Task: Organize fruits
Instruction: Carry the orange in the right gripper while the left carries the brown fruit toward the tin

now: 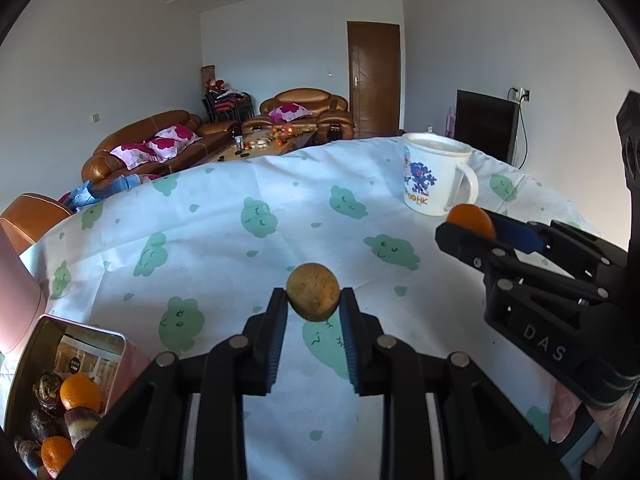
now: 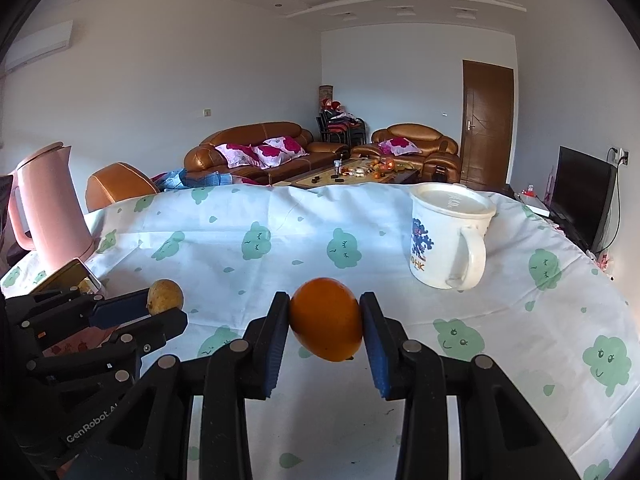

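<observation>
3 oranges (image 1: pixel 471 220), 1 brown fruit (image 1: pixel 313 297), 1 mug (image 1: pixel 436 174), approx. 4 dark fruits (image 1: pixel 48 390).

Matt black plastic grippers, left (image 1: pixel 313 298) and right (image 2: pixel 325 314); ribbed blue pads (image 2: pixel 376 350). Dull, rough brown fruit (image 1: pixel 313 297); smooth, glossy orange (image 2: pixel 326 318). Printed cloth tablecloth (image 1: pixel 224 248). Glossy white plastic mug (image 2: pixel 448 236). Shiny metal tin (image 1: pixel 80 356).

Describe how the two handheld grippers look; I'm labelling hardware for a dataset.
Both are matte black plastic linkages with round silver pivot pins. The left gripper has dark ribbed pads; seen from the right wrist, its body reads "GenRobot.AI". The right gripper has blue ribbed pads, and in the left view its side reads "DAS". No cables or sleeves are visible.
</observation>
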Available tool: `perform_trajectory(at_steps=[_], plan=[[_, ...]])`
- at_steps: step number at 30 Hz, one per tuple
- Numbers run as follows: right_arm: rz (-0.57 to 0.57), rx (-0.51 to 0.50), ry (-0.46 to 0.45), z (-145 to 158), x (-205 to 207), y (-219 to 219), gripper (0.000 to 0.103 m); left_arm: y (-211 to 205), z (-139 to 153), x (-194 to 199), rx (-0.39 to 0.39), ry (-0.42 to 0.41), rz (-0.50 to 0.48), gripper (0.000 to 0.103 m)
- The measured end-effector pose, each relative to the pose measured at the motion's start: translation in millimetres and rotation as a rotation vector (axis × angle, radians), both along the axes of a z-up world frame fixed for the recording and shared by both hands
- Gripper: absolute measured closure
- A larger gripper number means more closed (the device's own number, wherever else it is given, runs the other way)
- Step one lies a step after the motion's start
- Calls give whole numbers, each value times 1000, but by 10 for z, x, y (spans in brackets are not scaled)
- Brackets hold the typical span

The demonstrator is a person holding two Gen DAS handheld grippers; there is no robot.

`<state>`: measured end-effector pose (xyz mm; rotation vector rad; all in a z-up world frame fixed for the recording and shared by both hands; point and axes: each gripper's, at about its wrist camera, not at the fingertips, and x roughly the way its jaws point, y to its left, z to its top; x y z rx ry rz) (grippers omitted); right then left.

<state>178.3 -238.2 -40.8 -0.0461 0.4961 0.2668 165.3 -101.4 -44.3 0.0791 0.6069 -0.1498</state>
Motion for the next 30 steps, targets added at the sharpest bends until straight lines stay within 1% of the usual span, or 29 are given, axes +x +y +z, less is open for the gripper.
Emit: perform_trajectory(at_steps=[7, 16, 30], plan=[[28, 14, -27, 24, -147, 89, 65, 87, 26, -163, 2, -13, 4, 75], [70, 8, -29, 21, -260, 230, 65, 153, 107, -370, -7, -49, 8, 75], [118, -15, -31, 22, -401, 467, 65, 358, 144, -614, -10, -95, 40, 75]])
